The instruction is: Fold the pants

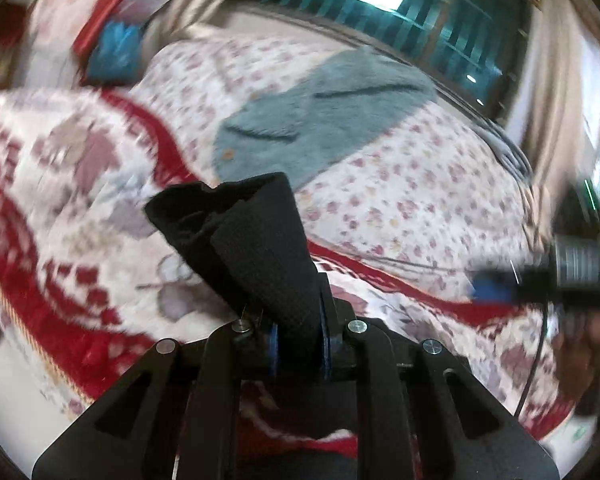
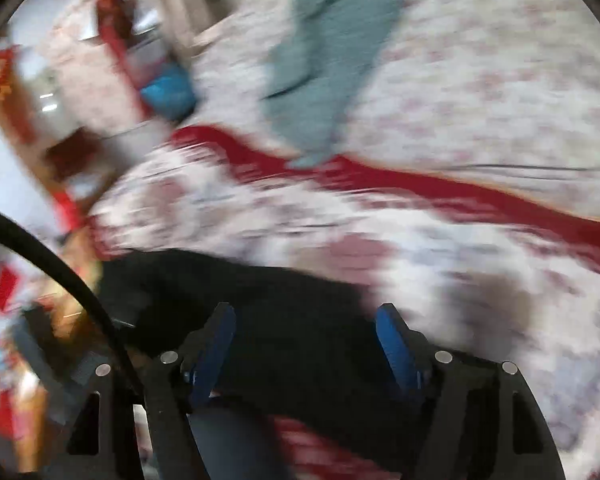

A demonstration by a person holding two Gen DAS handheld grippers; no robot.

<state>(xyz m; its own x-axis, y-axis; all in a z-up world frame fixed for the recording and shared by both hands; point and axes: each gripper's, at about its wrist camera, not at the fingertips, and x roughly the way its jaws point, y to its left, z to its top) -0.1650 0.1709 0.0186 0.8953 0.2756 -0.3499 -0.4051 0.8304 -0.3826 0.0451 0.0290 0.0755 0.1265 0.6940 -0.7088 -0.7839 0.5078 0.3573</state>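
The left gripper (image 1: 300, 344) is pinching the black knit pants (image 1: 256, 240) over the bed (image 1: 400, 184); the right gripper (image 2: 306, 340) is hanging open, and next should grab another edge.

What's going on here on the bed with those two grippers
A person is folding black pants on a bed covered by a red-and-white patterned blanket. The left gripper is shut on a bunched end of the pants, lifted above the blanket. The right gripper is open, its blue pads apart over another stretch of the dark fabric lying on the blanket. A teal garment lies flat farther back on the floral sheet. The right view is heavily motion-blurred, so the fold looks midway.
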